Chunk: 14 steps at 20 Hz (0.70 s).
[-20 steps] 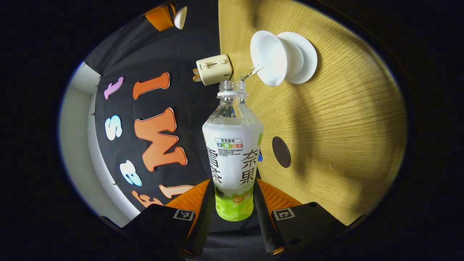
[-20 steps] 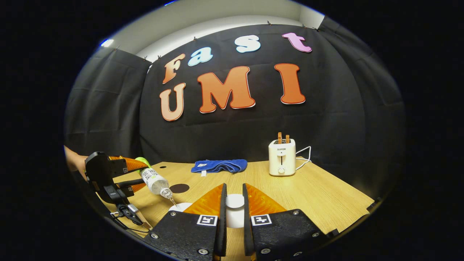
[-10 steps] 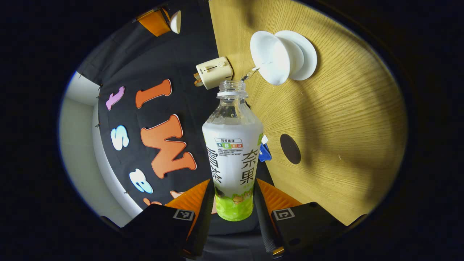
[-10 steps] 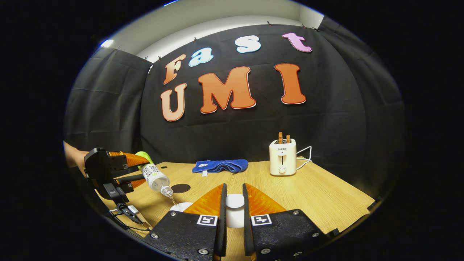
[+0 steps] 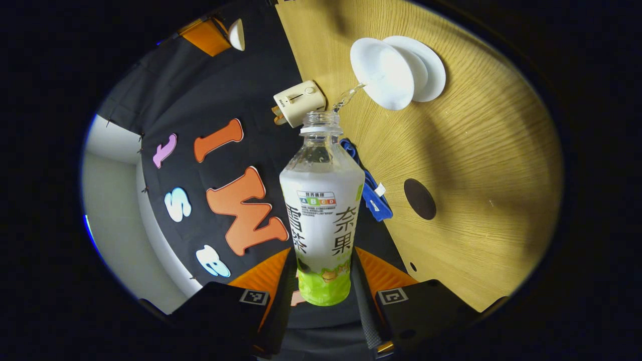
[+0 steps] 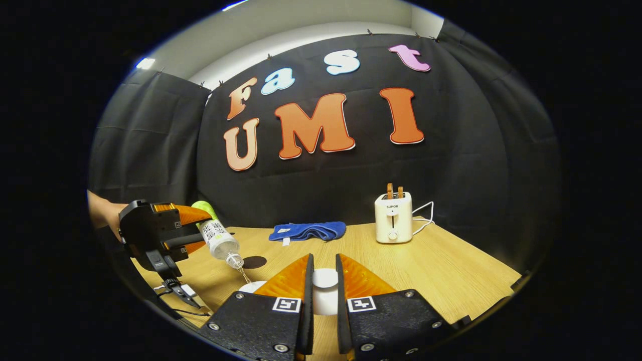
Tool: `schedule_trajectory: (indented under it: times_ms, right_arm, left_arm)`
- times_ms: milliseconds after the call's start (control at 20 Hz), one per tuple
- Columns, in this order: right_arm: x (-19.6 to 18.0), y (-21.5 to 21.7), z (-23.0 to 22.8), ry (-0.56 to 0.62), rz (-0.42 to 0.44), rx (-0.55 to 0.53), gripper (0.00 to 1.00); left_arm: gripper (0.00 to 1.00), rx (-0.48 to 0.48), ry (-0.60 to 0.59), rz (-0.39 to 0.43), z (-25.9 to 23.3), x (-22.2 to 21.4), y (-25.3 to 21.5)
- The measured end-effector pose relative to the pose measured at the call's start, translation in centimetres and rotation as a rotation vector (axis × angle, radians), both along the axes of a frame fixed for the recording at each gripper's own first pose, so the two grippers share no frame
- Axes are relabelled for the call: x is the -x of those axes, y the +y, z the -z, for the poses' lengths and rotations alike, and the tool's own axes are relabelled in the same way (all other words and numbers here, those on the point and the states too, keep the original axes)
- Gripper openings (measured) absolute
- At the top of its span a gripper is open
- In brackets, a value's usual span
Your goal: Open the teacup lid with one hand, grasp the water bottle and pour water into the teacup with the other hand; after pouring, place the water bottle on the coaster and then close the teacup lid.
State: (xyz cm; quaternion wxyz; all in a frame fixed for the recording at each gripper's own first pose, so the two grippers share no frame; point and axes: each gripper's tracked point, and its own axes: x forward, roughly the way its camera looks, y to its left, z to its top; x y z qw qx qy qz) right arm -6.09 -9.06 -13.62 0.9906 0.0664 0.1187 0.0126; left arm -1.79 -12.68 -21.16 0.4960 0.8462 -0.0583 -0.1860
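Note:
My left gripper [image 5: 323, 260] is shut on the lower body of an uncapped water bottle [image 5: 322, 200] with a white and green label. The bottle is tipped, and a thin stream of water runs from its mouth into the white teacup [image 5: 383, 75] on its saucer [image 5: 434, 75]. A dark round coaster [image 5: 420, 199] lies on the wooden table beside them. In the right gripper view my right gripper [image 6: 323, 265] is shut on the white teacup lid [image 6: 325, 279], held above the table. At the left there, the left gripper [image 6: 195, 231] tilts the bottle [image 6: 219, 241] over the cup's rim [image 6: 249, 287].
A cream toaster [image 6: 393, 218] with a white cord stands at the back right of the table [image 6: 451, 271]. A folded blue cloth [image 6: 307, 230] lies at the back middle. A hand holds the left gripper at the left edge.
My left gripper has lifted slightly and tipped the bottle's base higher, with water still running into the cup. The right gripper holds the lid almost still.

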Motion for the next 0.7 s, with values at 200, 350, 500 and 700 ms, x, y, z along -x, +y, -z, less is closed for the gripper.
schedule_trajectory:
  times_ms: [200,350,500,700]
  right_arm:
    - [0.03,-0.22,0.11,0.002,0.001,-0.001,0.19]
    - [0.17,-0.33,0.19,0.002,0.000,0.003,0.19]
    - [0.11,-0.43,0.20,0.001,0.001,0.002,0.19]
    - [0.14,-0.56,0.46,0.007,0.000,0.003,0.19]
  left_arm:
    - [0.64,-0.026,-0.019,0.027,-0.37,0.18,-0.25]
    - [0.64,-0.046,-0.035,0.051,-0.46,0.13,-0.51]
    - [0.67,-0.061,-0.038,0.069,-0.58,0.28,-0.60]
    - [0.62,-0.084,-0.061,0.106,-0.84,0.36,-0.64]
